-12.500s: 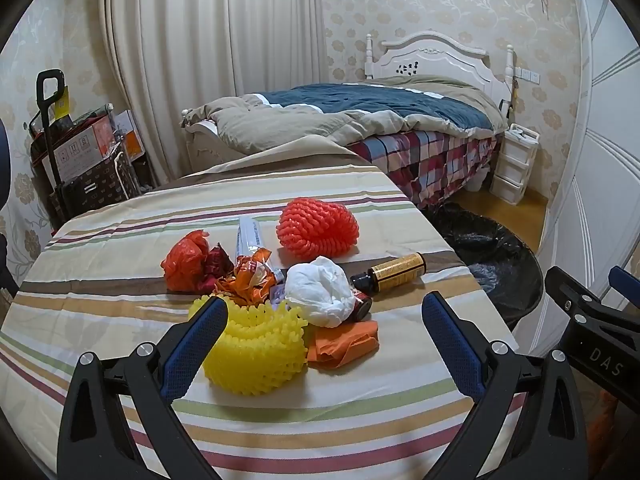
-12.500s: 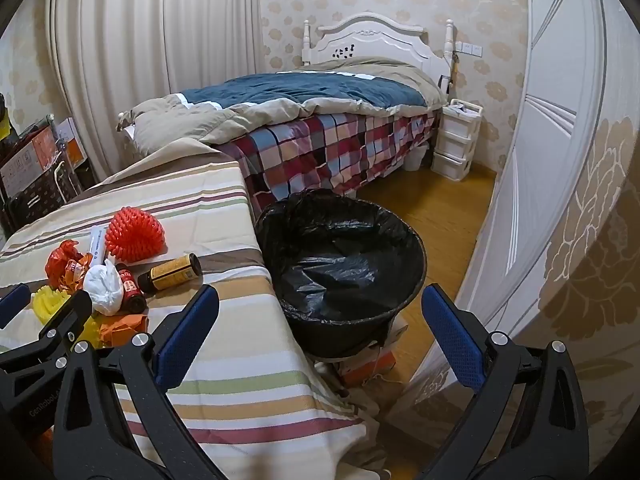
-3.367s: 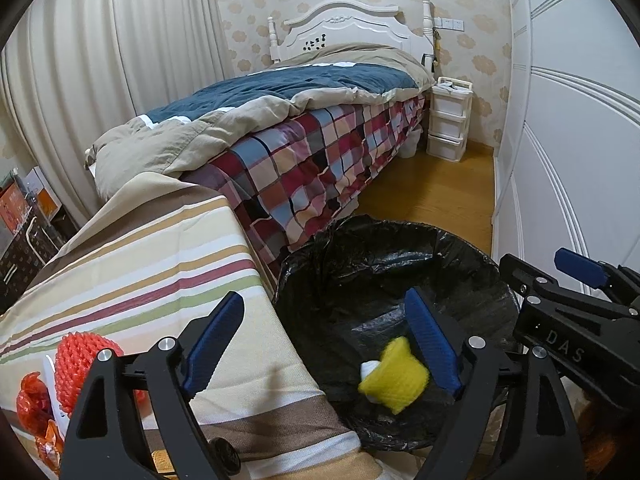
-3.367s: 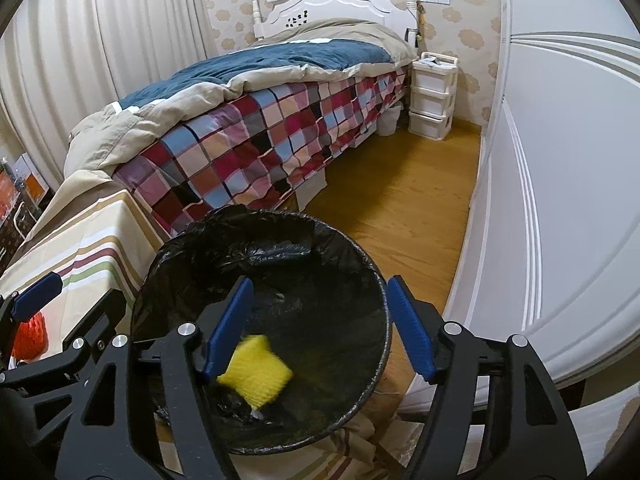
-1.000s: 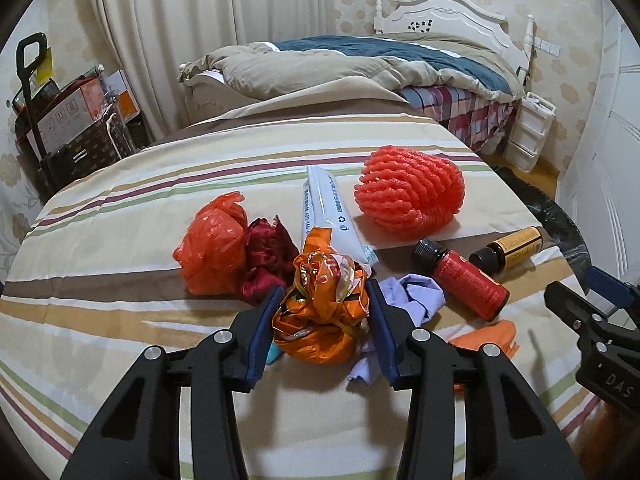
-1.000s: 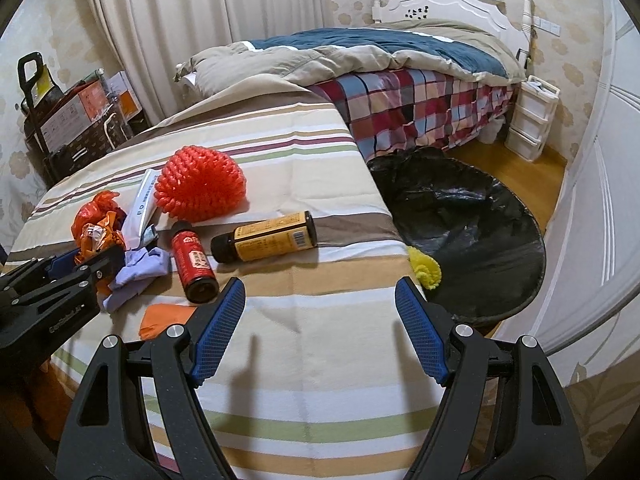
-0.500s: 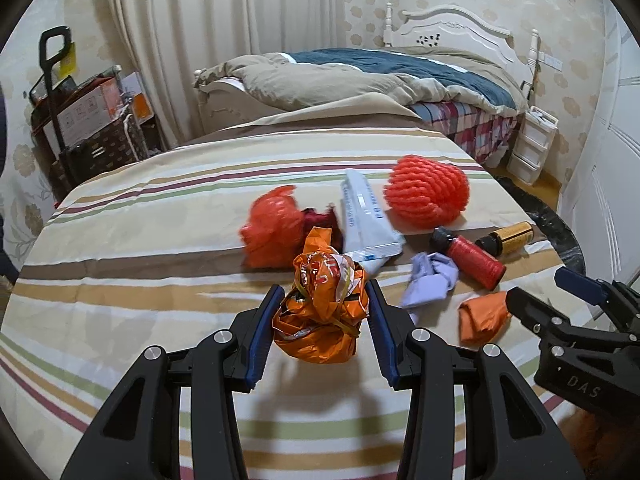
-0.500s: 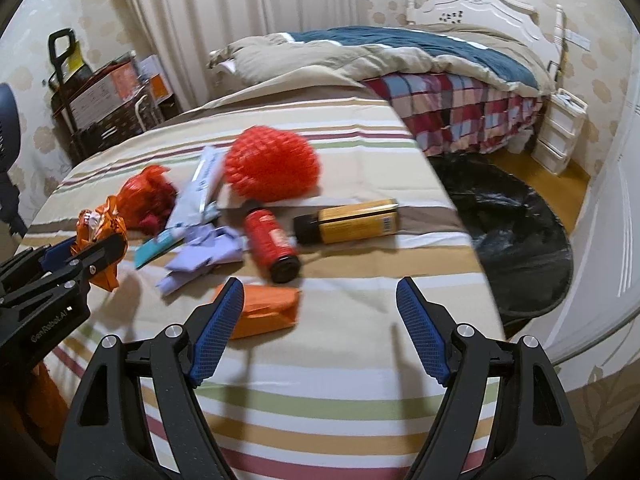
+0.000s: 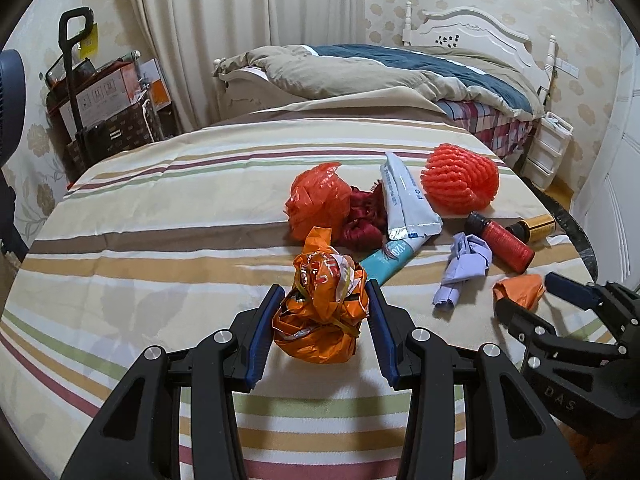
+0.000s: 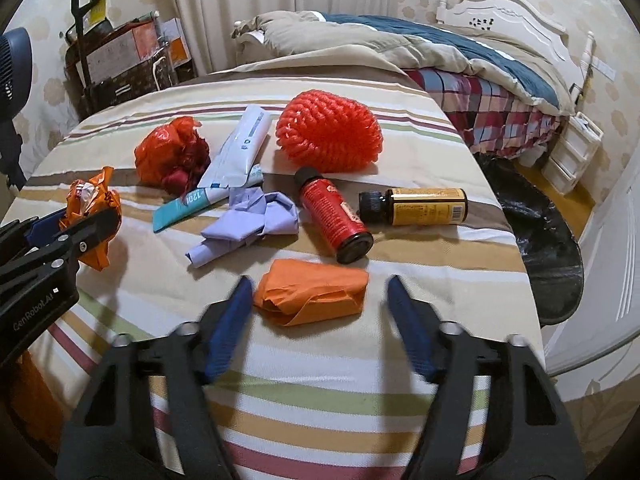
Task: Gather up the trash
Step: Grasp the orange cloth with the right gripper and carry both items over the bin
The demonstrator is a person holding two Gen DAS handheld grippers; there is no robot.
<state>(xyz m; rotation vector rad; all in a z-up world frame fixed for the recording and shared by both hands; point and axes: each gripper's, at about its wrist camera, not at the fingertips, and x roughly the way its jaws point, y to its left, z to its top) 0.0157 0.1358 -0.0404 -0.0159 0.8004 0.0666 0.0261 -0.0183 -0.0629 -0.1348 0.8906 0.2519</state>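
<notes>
A crumpled orange snack wrapper [image 9: 320, 320] hangs a little above the striped table [image 9: 160, 216], and my left gripper [image 9: 324, 290] is shut on it. In the right wrist view a folded orange paper [image 10: 312, 296] lies on the cloth between the blue pads of my right gripper [image 10: 319, 282]. Those jaws are closing, with a small gap still showing on each side of the paper. Behind the paper lie a red bottle [image 10: 336, 216], an amber bottle with a yellow label [image 10: 424, 206], a lilac paper wad [image 10: 248, 224], a white tube [image 10: 240, 148], a red foam net [image 10: 328, 136] and a red plastic bag [image 10: 168, 156].
A black-lined bin [image 10: 548, 248] stands on the floor past the table's right edge. Beyond it is a bed [image 10: 460, 64] with white drawers [image 10: 572, 156] beside it. Boxes on a trolley [image 9: 104, 108] stand at the back left. The near half of the cloth is bare.
My left gripper has drawn back from the pile with the orange wrapper in it. My right gripper has swung left from the bin side to the orange paper, and its jaws have narrowed.
</notes>
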